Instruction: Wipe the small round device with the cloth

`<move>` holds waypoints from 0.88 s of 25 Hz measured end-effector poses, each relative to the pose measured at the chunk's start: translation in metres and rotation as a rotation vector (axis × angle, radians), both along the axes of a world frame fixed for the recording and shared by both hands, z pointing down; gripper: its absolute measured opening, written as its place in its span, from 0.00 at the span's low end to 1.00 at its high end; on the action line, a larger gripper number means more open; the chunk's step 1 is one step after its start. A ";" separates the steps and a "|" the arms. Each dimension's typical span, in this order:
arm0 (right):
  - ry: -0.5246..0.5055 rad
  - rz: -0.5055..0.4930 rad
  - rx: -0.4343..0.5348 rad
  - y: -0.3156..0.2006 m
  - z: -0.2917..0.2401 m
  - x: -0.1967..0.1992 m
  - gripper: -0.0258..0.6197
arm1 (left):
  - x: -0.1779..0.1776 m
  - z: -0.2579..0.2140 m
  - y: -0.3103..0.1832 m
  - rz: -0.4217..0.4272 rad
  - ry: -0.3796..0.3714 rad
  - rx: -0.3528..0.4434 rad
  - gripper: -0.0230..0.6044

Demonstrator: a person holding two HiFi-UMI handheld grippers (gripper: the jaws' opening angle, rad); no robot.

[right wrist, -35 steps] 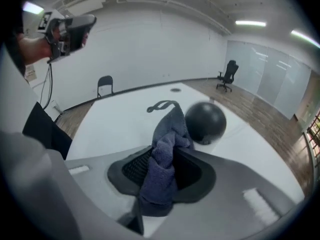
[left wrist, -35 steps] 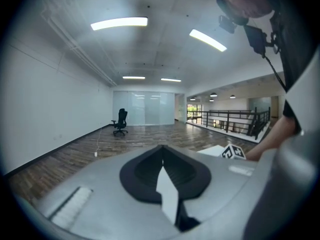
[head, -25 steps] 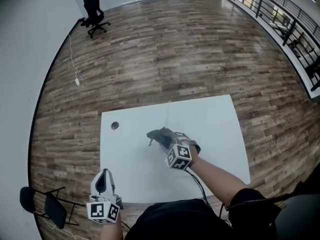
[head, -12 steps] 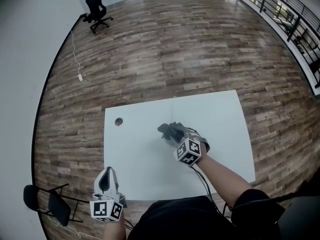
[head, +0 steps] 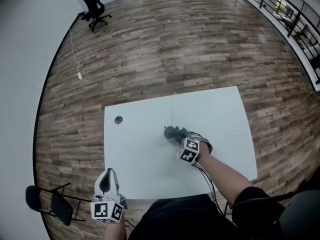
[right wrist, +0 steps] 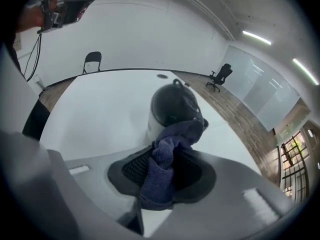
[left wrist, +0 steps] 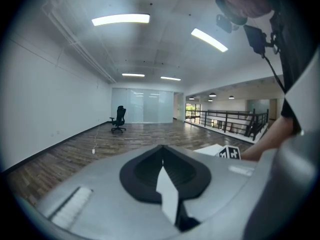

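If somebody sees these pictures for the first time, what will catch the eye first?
First, the right gripper near the middle of the white table, shut on a dark blue cloth that lies against the small round device. Next, the left gripper, shut and empty, by the table's near left corner.

Pretty plain setup: a white table (head: 140, 156) on a wood plank floor (head: 165, 49). The small round device (right wrist: 172, 101) sits a bit toward 3 o'clock of centre, with a thin cable (head: 173, 110) running off to 12 o'clock. There's a round grommet hole (head: 118, 120) at 10 o'clock.
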State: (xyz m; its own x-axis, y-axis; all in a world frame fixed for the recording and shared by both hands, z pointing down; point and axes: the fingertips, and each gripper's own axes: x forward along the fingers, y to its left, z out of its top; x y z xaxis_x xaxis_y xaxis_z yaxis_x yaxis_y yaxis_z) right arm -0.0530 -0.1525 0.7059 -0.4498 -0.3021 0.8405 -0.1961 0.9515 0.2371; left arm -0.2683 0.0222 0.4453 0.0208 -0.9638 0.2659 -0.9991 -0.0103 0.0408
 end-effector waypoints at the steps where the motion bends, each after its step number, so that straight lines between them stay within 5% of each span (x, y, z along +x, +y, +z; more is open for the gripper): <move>1: 0.009 -0.004 -0.031 0.006 0.005 -0.002 0.22 | -0.002 0.000 0.001 -0.001 -0.003 -0.003 0.05; 4: 0.004 -0.011 -0.136 0.026 0.012 -0.007 0.22 | -0.008 -0.002 0.000 -0.005 -0.007 -0.001 0.05; 7: -0.097 0.141 -0.151 0.013 -0.004 0.004 0.22 | -0.008 -0.005 -0.001 -0.002 -0.005 0.015 0.05; 11: -0.324 0.371 0.090 -0.037 -0.076 0.022 0.22 | -0.009 0.000 -0.003 0.005 0.004 0.024 0.05; 14: -0.348 0.285 0.205 -0.041 -0.105 0.004 0.22 | -0.008 0.002 -0.006 0.008 0.025 0.033 0.05; 22: -0.173 0.036 0.210 -0.009 -0.088 -0.052 0.22 | -0.015 -0.004 -0.009 0.016 0.034 0.070 0.05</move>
